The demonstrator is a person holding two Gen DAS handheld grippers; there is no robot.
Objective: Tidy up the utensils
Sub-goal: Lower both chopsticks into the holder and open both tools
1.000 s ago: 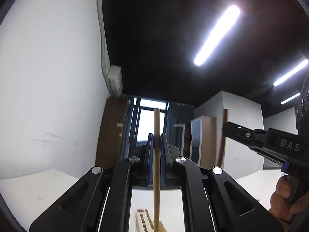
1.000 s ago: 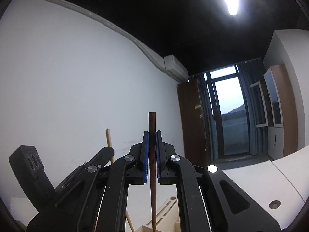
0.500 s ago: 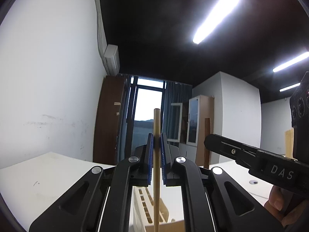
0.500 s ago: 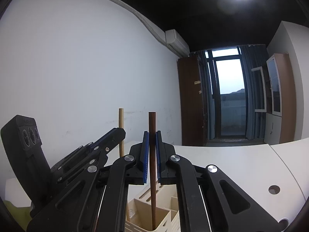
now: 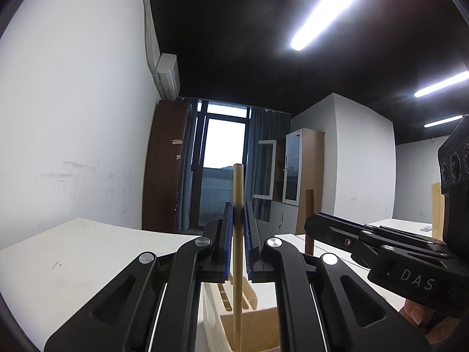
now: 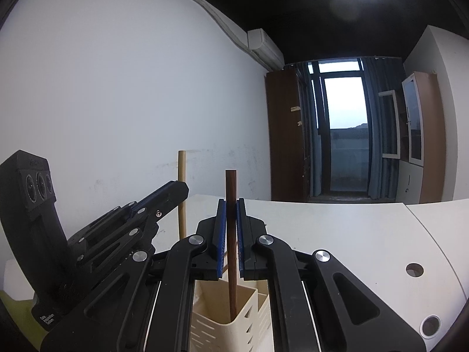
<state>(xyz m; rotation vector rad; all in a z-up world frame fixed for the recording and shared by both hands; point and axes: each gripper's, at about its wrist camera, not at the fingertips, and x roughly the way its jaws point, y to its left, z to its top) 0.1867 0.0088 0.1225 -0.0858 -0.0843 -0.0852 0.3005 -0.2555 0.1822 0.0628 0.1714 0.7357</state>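
**Two sticks held upright over the cream holder**

Left gripper point(image 5: 238, 228) clamped on a pale wooden stick point(image 5: 237, 252), blue pads pressed to both sides, stick upright with its lower end down inside the utensil holder point(image 5: 249, 328) directly below. Right gripper point(image 6: 231, 226) likewise closed tight on a dark brown stick point(image 6: 231, 246), also upright, lower end reaching into a front compartment of the same cream slotted holder point(image 6: 214, 325). Whether either stick touches the bottom: hidden, cannot tell.

Just beside, each gripper visible from the other's camera: right one at the right edge of the left view, left one at the left edge of the right view, pale stick rising behind its fingers.

Under the holder, a white worktop point(image 6: 351, 234) with round cable holes. Further back, a white wall point(image 6: 117, 102), an air conditioner point(image 6: 265, 48), a brown door point(image 6: 283, 135) and a curtained window point(image 6: 347, 135).
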